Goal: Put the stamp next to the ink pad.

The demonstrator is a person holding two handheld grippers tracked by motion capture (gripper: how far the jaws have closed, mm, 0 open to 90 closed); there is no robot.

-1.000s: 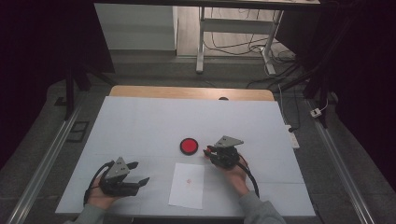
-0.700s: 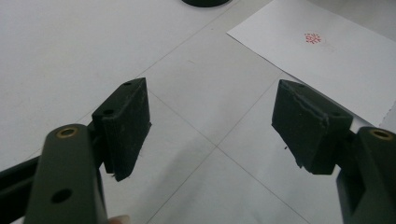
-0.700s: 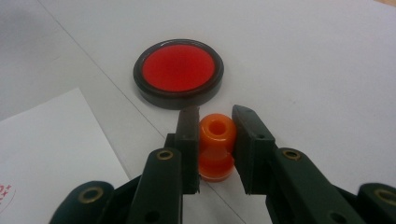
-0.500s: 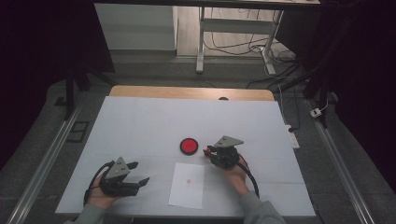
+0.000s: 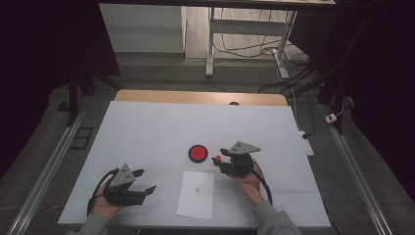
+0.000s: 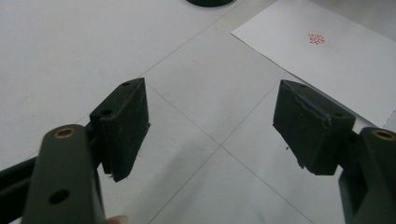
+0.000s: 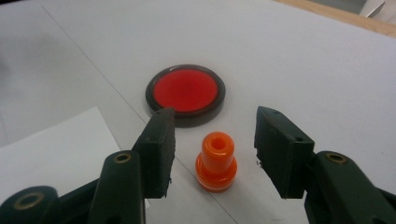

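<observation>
high view: at the left, the left gripper (image 5: 141, 182) is held low over the table (image 5: 147, 127) with jaws spread wide and nothing between them. paper (image 5: 196, 194) lies in the middle. at the right, the stamp (image 7: 215, 161) is seen upright between the right gripper's (image 7: 212, 149) spread jaws, untouched, just before the pad (image 7: 186, 93).

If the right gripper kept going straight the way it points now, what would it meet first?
The orange stamp, most likely. It stands upright on the table between the open jaws of the right gripper, apart from both. Just beyond it lies the red ink pad, which would come next. Exact depth is hard to judge.
</observation>
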